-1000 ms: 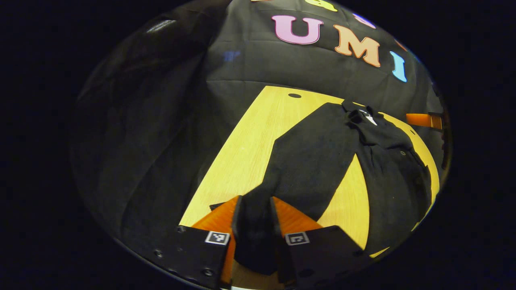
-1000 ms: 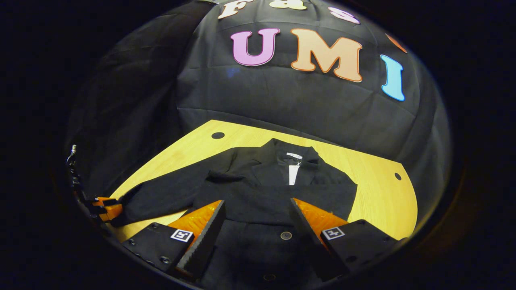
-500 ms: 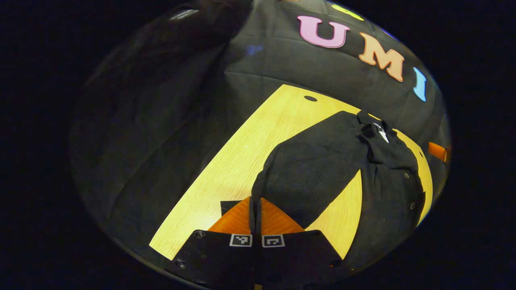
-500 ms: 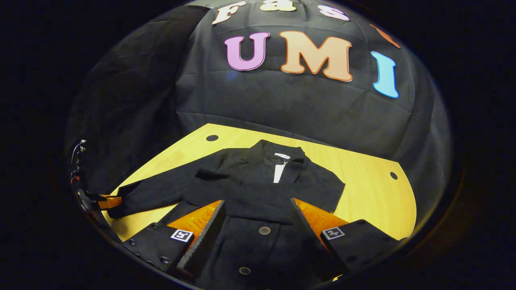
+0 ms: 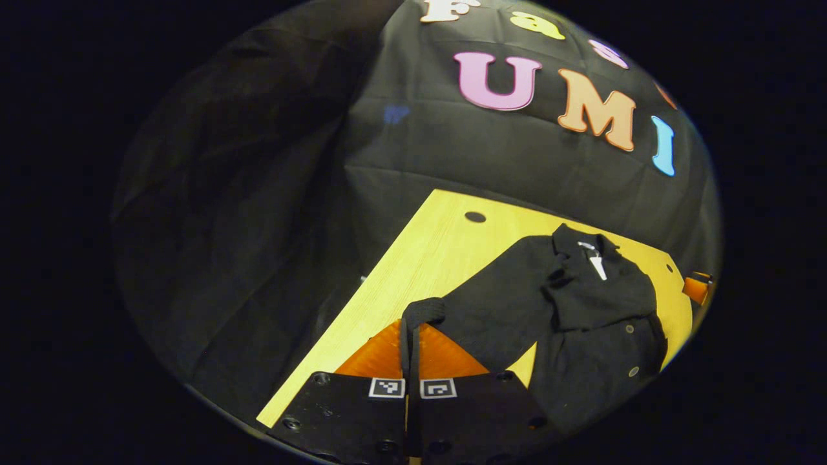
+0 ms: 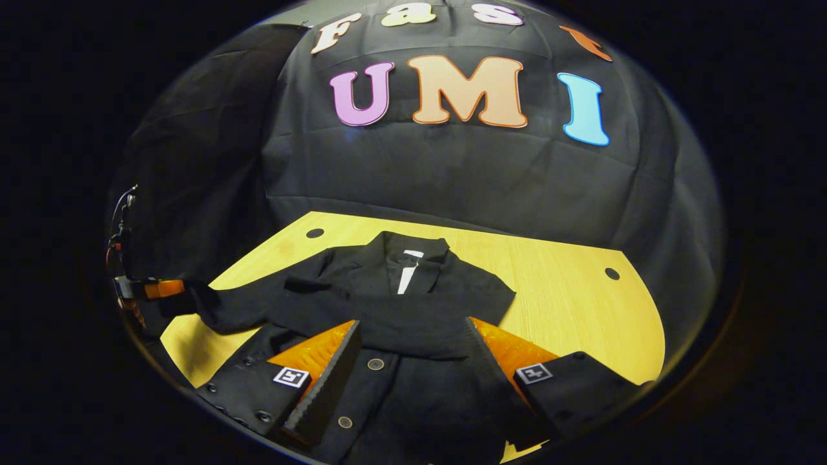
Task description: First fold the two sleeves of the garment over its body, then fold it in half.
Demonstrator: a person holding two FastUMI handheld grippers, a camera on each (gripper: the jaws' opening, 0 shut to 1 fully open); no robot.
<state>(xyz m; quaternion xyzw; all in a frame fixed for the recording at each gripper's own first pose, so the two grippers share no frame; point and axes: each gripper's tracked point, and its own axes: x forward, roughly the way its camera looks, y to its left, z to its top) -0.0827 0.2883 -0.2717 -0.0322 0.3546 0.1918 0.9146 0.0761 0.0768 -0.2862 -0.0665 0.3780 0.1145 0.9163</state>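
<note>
Black cloth, a buttoned jacket [image 6: 413, 303], lies face up on the pale wooden table [image 6: 568, 303], collar toward the booth's back wall and a white tag [image 6: 407, 274] at the neck. One sleeve [image 6: 420, 329] already lies across the chest, running over the jacket's front just above the upper button.

In the left gripper view, the left gripper [image 5: 411, 342] has its two fingers pressed together with the cuff [image 5: 423, 313] of the other sleeve [image 5: 497, 303] pinched between them; a fold of the dark fabric bulges up just past the fingertips. That sleeve stretches from the cuff back to the shoulder, and near the cuff it looks raised off the table, though the fisheye makes the gap hard to judge. In the right gripper view the same gripper [image 6: 171, 289] sits at the far left edge of the table, with the sleeve end at its tips.

The right gripper [image 6: 413, 349] hangs over the lower front of the jacket with its fingers spread wide, gripping nothing. The folded sleeve and two buttons [image 6: 371, 363] show in the space between them.
</note>
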